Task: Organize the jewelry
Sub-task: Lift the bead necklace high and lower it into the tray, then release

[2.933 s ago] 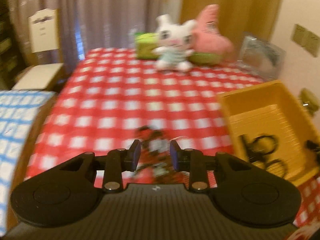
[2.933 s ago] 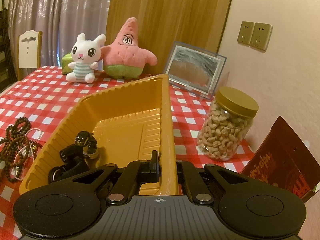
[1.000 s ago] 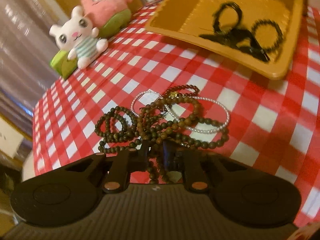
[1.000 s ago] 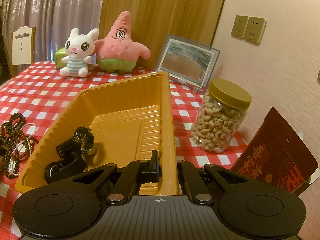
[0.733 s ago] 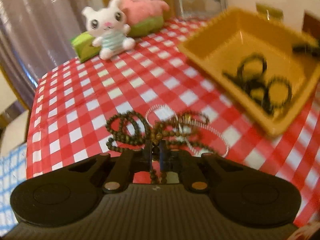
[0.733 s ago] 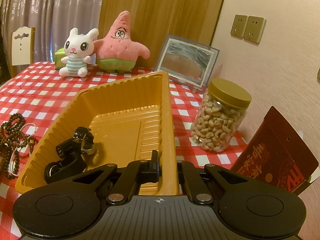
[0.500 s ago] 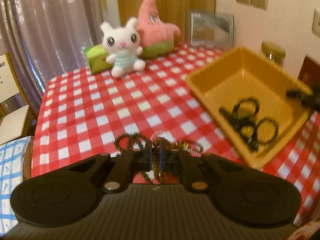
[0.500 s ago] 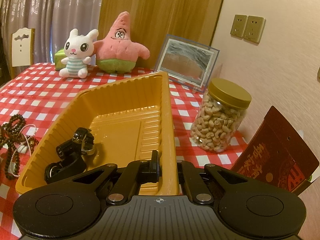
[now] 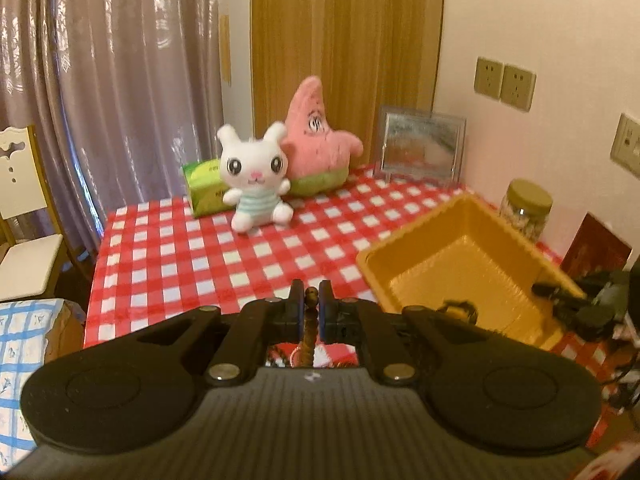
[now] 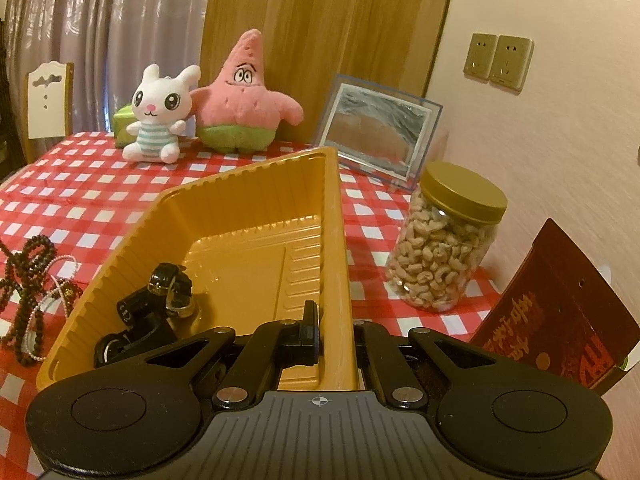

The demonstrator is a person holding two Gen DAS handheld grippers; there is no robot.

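Note:
My left gripper (image 9: 309,306) is shut on a brown bead necklace (image 9: 309,316), which hangs down between the fingers above the checked tablecloth. In the right wrist view the brown bead strands (image 10: 30,276) and a white pearl strand (image 10: 48,300) hang and lie left of the yellow tray (image 10: 240,188). My right gripper (image 10: 334,332) is shut on the tray's near right wall. Black bracelets (image 10: 156,304) lie in the tray's near left corner. The tray also shows in the left wrist view (image 9: 472,216), at the right.
A white bunny plush (image 10: 160,116), a pink star plush (image 10: 244,96) and a green box (image 9: 202,186) stand at the table's back. A picture frame (image 10: 380,132), a nut jar (image 10: 448,240) and a red packet (image 10: 560,312) stand right of the tray. A chair (image 9: 24,216) stands at the left.
My left gripper closed on the brown bead necklace and has lifted it off the tablecloth, tilting up to level. My right gripper has kept its hold on the tray wall.

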